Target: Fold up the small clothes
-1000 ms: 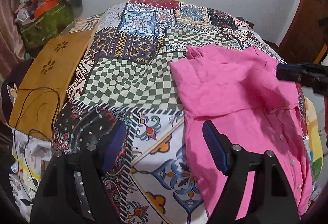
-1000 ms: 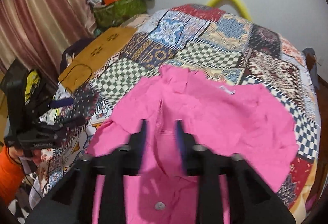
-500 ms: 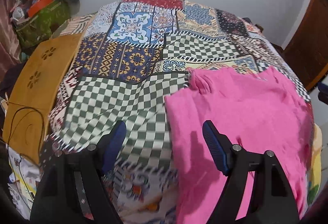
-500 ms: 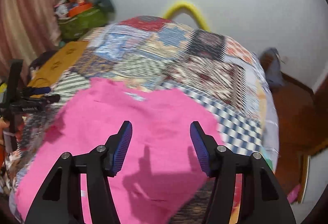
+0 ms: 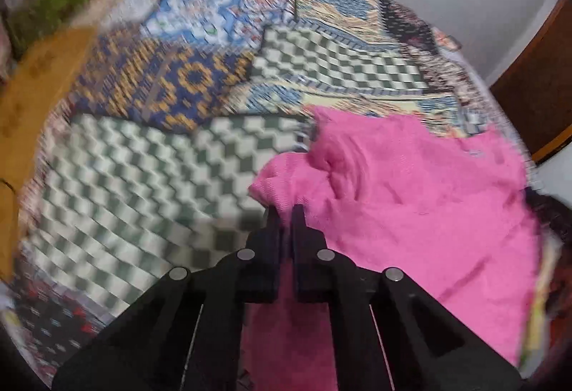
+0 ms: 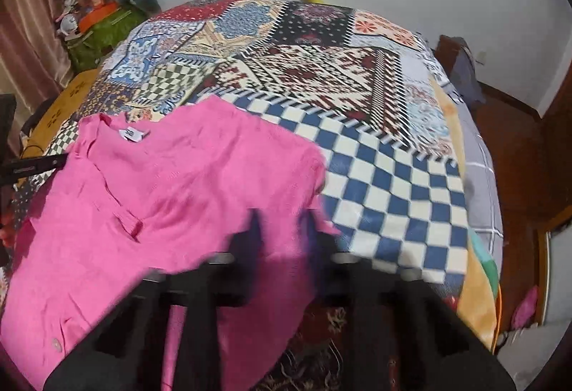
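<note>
The pink shirt lies spread on the patchwork bed. The left tool has just closed, clamped on its edge at nine o'clock; the right tool, blurred, has closed on the three o'clock edge.

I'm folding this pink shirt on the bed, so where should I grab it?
I'd pinch the pink shirt at its outer side edges, coming down from the near side, one gripper per side. It lies flat on the bedspread, collar away, so only the edges offer a lip.
</note>
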`<state>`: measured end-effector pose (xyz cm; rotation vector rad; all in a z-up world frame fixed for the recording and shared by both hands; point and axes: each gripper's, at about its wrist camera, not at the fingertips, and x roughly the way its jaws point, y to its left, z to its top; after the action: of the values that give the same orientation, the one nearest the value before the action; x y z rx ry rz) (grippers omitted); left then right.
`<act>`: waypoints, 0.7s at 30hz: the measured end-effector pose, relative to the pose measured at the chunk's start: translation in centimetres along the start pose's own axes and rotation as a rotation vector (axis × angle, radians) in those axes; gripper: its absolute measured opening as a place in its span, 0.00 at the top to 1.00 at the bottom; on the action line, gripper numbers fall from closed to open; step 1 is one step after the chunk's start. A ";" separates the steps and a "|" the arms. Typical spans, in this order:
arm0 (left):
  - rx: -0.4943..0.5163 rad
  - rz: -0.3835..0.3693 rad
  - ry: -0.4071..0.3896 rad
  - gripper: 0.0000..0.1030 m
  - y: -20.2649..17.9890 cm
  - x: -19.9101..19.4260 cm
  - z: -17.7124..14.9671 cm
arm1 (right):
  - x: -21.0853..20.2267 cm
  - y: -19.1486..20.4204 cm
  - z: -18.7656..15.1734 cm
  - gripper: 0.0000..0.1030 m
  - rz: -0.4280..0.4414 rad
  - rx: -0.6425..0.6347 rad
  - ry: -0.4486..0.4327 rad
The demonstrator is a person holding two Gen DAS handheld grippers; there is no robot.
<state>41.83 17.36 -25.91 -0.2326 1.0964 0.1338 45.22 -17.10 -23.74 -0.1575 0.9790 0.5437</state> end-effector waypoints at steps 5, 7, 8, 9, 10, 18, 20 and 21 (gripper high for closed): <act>-0.021 0.058 -0.005 0.95 0.6 0.5 0.7 | 0.2 -0.1 0.4 0.91 -0.003 0.017 -0.002; -0.011 0.065 -0.006 0.94 0.4 0.1 0.7 | -0.3 0.3 0.4 0.88 -0.001 0.015 0.009; -0.003 0.064 -0.002 0.92 0.3 -0.4 0.4 | -0.4 0.4 0.5 0.81 0.001 0.013 0.015; 0.009 0.067 -0.003 0.90 0.1 -1.0 0.2 | -1.1 0.8 0.4 0.77 0.002 0.007 0.018; 0.019 0.069 -0.006 0.84 0.1 -1.5 -0.1 | -1.6 1.0 0.3 0.70 0.006 0.002 0.013; 0.146 0.107 -0.069 0.50 -1.0 -9.4 -4.5 | -9.8 4.8 -0.9 0.58 0.061 -0.063 -0.081; 0.153 0.092 -0.075 0.45 -0.9 -11.6 -6.1 | -11.8 5.9 -1.7 0.55 0.055 -0.091 -0.103; 0.155 0.082 -0.076 0.44 -0.9 -12.5 -6.8 | -12.8 6.4 -2.3 0.55 0.060 -0.102 -0.110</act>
<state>30.51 14.83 -17.61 -0.0427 1.0357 0.1294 34.71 -17.13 -13.79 -0.1882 0.8519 0.6516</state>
